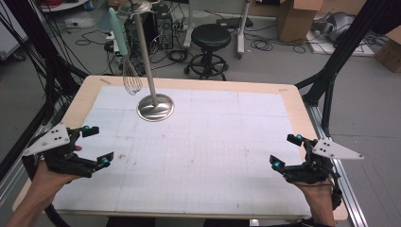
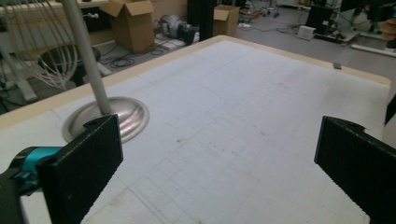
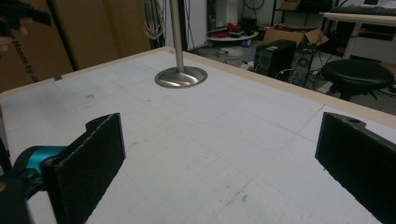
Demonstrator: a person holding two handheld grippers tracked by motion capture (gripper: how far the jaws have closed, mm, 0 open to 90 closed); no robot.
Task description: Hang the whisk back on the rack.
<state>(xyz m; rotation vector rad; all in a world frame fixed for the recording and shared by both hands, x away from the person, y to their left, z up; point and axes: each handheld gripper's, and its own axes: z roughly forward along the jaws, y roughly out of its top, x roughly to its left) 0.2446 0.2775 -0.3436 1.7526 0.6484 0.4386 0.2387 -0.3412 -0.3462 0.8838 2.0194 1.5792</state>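
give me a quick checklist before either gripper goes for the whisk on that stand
1. Left gripper open and empty: ok.
2. Right gripper open and empty: ok.
3. Whisk hanging from the stand, wires down: ok.
4. Stand upright on its round base: ok.
5. Mat between grippers and stand free of obstacles: ok.
6. How the whisk hooks on at the top: cannot tell, cut off.

tongs [image 2: 219, 163] wide apart, stand base [image 2: 122, 116] beyond
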